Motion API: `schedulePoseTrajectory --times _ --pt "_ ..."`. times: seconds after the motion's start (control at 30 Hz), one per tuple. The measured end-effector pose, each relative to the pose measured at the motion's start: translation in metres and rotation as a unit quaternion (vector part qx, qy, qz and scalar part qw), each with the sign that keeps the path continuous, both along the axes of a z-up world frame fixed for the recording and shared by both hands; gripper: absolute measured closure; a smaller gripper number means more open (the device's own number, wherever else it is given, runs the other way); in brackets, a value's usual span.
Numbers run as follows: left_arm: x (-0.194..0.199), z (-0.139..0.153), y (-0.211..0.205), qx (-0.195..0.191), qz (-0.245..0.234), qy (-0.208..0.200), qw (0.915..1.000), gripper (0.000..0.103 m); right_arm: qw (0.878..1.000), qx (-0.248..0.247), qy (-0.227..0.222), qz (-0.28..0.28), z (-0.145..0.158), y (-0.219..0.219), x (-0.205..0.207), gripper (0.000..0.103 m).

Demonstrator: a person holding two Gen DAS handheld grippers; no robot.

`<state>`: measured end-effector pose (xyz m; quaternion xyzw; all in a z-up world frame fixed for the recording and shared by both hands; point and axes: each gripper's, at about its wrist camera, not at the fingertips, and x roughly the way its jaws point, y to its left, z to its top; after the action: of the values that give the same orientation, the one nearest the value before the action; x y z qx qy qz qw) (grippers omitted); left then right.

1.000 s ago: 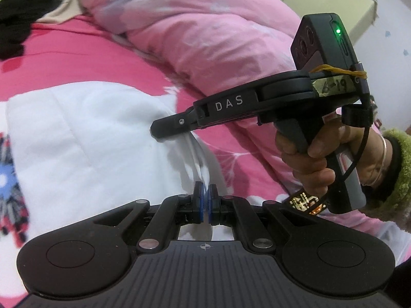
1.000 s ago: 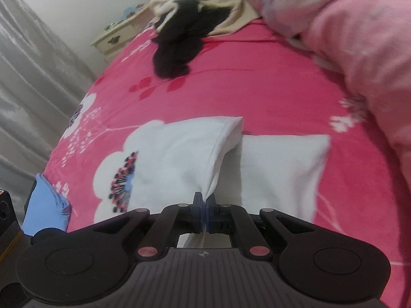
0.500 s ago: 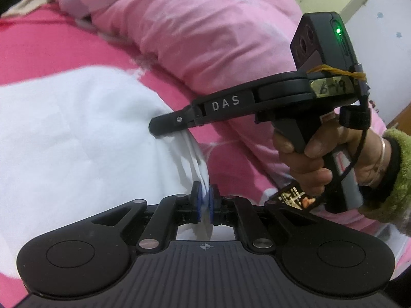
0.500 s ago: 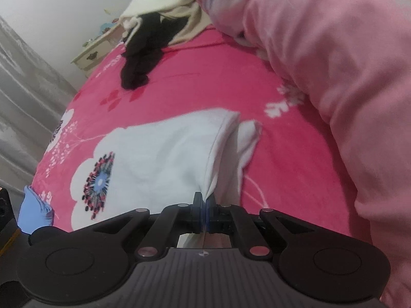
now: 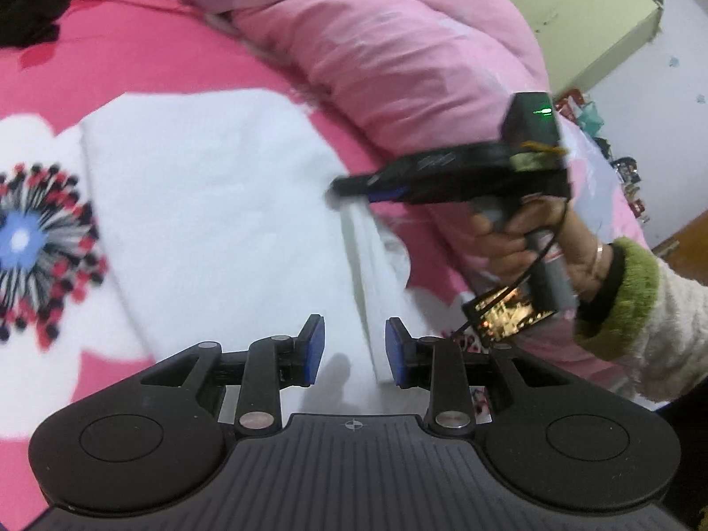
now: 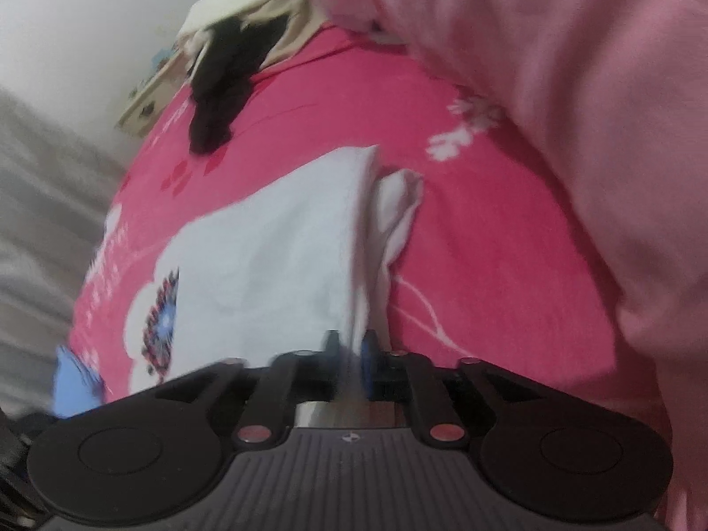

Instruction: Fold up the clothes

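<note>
White garment (image 5: 212, 203) lies folded on the pink floral bed (image 5: 132, 62), doubled edge toward the quilt (image 5: 398, 44). Left tongs (image 5: 354, 352) have just been opening, pads clear of the cloth edge between them. Right tongs (image 6: 352, 347) likewise just opening, hem loose between the pads. Best lift both straight away so the fold stays flat.

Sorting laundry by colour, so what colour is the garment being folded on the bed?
White: the folded garment shows plain white, seen best in the left wrist view.
</note>
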<state>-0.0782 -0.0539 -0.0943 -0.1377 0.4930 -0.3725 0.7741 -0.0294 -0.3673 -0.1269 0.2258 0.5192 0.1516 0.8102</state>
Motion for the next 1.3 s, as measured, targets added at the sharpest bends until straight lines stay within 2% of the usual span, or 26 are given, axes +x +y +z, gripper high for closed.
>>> schedulePoseTrajectory --times 0.03,0.23,0.33,0.47,0.57,0.63,0.7,0.8,0.83,0.9,0.93,0.97,1.1,1.3 --pt "-0.002 0.0 0.0 0.002 -0.002 0.0 1.0 0.073 1.0 0.007 0.0 -0.012 0.003 -0.006 -0.006 0.06" --pt "-0.016 -0.001 -0.007 0.015 -0.034 -0.007 0.9993 0.073 0.996 0.014 -0.023 -0.09 0.027 -0.05 -0.066 0.056" --pt "-0.023 -0.003 -0.013 0.025 -0.05 -0.013 0.9984 0.073 0.994 0.021 -0.046 -0.097 0.039 -0.057 -0.113 0.055" --pt "-0.033 -0.009 -0.023 0.05 -0.073 -0.023 0.9958 0.073 0.996 -0.033 -0.082 -0.024 0.05 -0.018 -0.157 0.055" --pt "-0.04 -0.011 -0.025 0.069 -0.084 -0.034 0.9935 0.073 0.987 -0.092 -0.127 0.045 0.05 0.024 -0.168 0.053" --pt "-0.043 -0.01 -0.022 0.073 -0.084 -0.038 0.993 0.072 0.978 -0.122 -0.146 0.087 0.046 0.048 -0.171 0.045" --pt "-0.042 -0.011 -0.017 0.075 -0.081 -0.037 0.9932 0.07 0.974 -0.135 -0.144 0.107 0.039 0.066 -0.166 0.043" --pt "-0.042 -0.01 -0.01 0.079 -0.078 -0.036 0.9932 0.069 0.975 -0.155 -0.118 0.109 0.025 0.083 -0.153 0.043" --pt "-0.042 -0.01 -0.007 0.079 -0.077 -0.035 0.9933 0.069 0.974 -0.168 -0.11 0.107 0.021 0.086 -0.15 0.046" --pt "-0.041 -0.012 -0.001 0.076 -0.068 -0.027 0.9945 0.066 0.973 -0.184 -0.099 0.101 0.015 0.088 -0.147 0.064" --pt "-0.04 -0.014 0.002 0.074 -0.062 -0.021 0.9951 0.065 0.976 -0.175 -0.093 0.092 0.015 0.083 -0.148 0.079" --pt "-0.038 -0.017 0.007 0.069 -0.052 -0.009 0.9962 0.064 0.979 -0.162 -0.087 0.082 0.015 0.076 -0.149 0.087" --pt "-0.033 -0.028 0.023 0.047 -0.024 0.028 0.9982 0.064 0.989 -0.119 -0.082 0.005 0.025 0.036 -0.159 0.091" --pt "-0.024 -0.045 0.033 0.015 -0.004 0.088 0.996 0.06 0.992 -0.065 -0.039 -0.098 0.013 -0.019 -0.169 0.087"
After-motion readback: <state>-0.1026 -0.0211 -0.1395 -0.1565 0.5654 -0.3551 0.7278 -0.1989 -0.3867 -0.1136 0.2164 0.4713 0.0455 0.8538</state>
